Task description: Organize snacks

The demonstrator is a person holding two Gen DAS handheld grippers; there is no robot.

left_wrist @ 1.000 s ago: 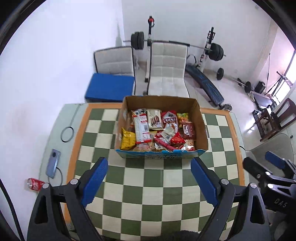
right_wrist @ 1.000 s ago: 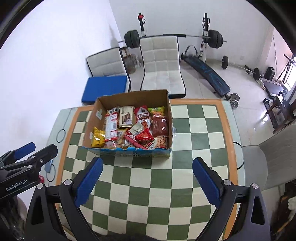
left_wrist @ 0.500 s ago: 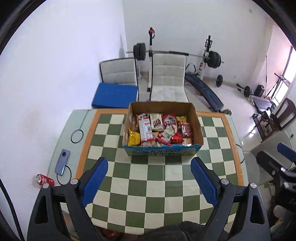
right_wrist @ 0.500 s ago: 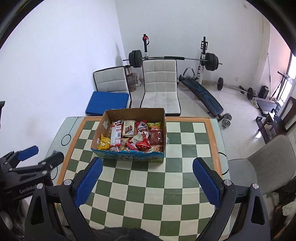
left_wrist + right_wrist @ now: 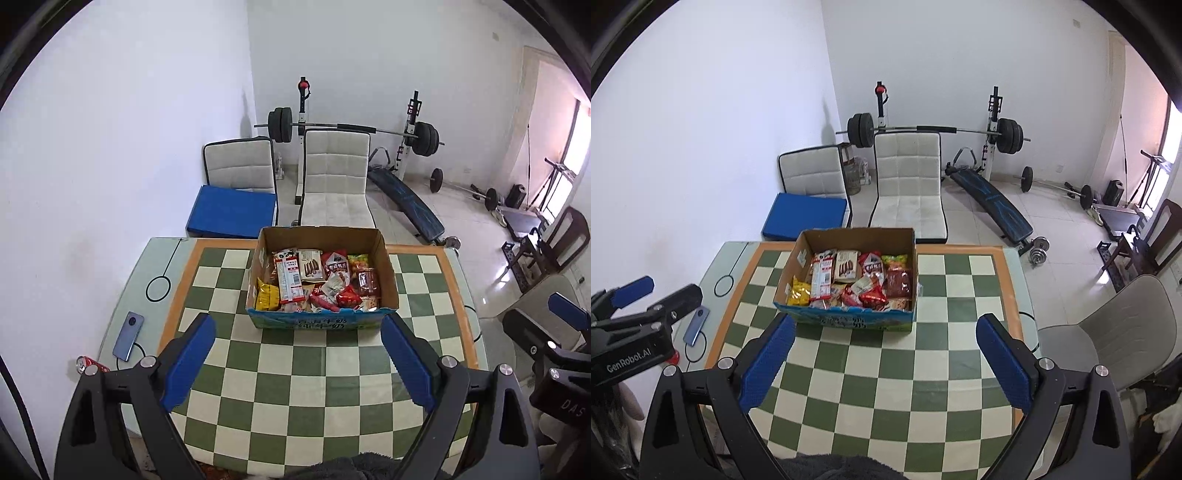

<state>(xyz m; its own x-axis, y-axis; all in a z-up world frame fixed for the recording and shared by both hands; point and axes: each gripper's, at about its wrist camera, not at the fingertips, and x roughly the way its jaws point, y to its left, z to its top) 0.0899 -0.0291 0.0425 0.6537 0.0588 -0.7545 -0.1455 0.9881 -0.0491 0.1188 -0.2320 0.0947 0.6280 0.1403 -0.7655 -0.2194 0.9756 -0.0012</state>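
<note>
Green-and-cream checks cover the table (image 5: 295,369), framed by an orange border and a pale glass margin; we list it first as the largest item. Behind it stand two white quilted chairs (image 5: 334,177), one carrying a blue cushion (image 5: 231,216), with a barbell rack (image 5: 354,129) against the far wall.

Next, the cardboard box (image 5: 388,273), open-topped, set toward the far middle of the table, its printed blue front facing us. The snacks (image 5: 317,282) lie packed inside it, heaped together: a yellow packet (image 5: 266,299) at the near left corner, a long red-and-white packet (image 5: 291,280) beside it, a red packet (image 5: 347,297) toward the near right. We see none on the table outside the box.

Next, our left gripper (image 5: 295,360), fingers spread wide with blue pads, nothing between them, hovering over the near checks short of the box. Our right gripper (image 5: 882,354) likewise spread and empty, also on the near side of the box.

Smaller items, all on the glass margin at the left: a blue phone (image 5: 127,335) lying flat, a black cable (image 5: 159,288) looped beyond it, and a red can (image 5: 86,364) at the table's edge near the phone.
</note>
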